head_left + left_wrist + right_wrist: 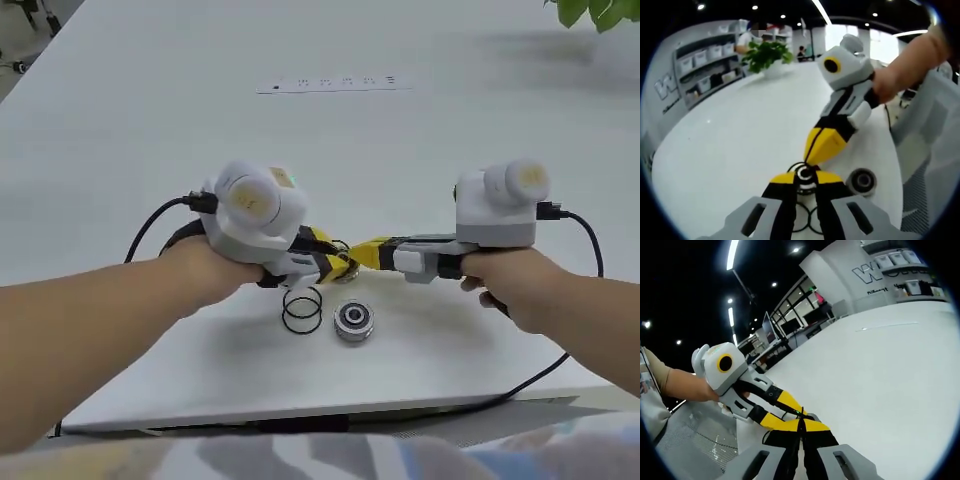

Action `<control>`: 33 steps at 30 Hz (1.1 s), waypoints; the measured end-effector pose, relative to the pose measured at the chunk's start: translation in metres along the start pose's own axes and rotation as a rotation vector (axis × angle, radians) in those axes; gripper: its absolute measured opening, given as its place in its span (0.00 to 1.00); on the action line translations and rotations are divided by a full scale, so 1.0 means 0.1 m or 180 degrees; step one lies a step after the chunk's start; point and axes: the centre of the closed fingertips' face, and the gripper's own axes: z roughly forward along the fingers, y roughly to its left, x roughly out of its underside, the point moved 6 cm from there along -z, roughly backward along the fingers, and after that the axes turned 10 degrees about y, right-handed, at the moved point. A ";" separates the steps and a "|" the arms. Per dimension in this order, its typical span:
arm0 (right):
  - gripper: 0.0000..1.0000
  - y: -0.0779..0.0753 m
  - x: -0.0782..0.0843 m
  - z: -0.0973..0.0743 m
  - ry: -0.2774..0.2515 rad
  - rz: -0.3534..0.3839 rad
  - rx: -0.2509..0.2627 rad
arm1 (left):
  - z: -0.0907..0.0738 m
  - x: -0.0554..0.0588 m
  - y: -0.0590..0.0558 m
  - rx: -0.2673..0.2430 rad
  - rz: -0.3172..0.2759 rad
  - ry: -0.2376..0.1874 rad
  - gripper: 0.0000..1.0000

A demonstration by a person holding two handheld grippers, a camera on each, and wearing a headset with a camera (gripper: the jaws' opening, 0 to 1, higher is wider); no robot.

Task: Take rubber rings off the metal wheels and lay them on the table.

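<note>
My left gripper [806, 178] is shut on a small metal wheel [805, 173], held a little above the white table [420, 160]. My right gripper [810, 159] comes in from the opposite side, its jaws together on the black rubber ring [796, 165] at the wheel's rim. In the head view the left gripper [342, 265] and right gripper [353, 256] meet tip to tip. Below them on the table lie two loose black rubber rings [302, 310] and a second metal wheel [354, 320]. In the right gripper view my right gripper [800, 426] shows its yellow tips pressed together.
A white power strip [335, 82] lies far back on the table. A potted plant [765, 55] stands at the far right corner. Black cables [150, 228] trail from both grippers. The table's front edge [300, 405] runs just below the loose parts.
</note>
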 end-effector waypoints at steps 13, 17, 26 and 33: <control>0.00 0.07 -0.07 -0.02 -0.0047 -0.0001 -0.0070 | -0.26 -0.02 0.03 0.0073 -0.0033 -0.0150 0.26; 0.00 0.11 -0.10 -0.03 -0.0067 -0.0013 -0.0099 | -0.37 0.00 0.03 0.0097 -0.0027 -0.0196 0.31; 0.00 0.16 -0.16 -0.07 -0.0086 -0.0036 -0.0139 | -0.61 0.01 0.03 0.0114 -0.0090 -0.0353 0.42; 0.00 0.21 -0.21 -0.08 -0.0090 -0.0064 -0.0178 | -0.79 0.10 0.05 0.0083 -0.0189 -0.0427 0.51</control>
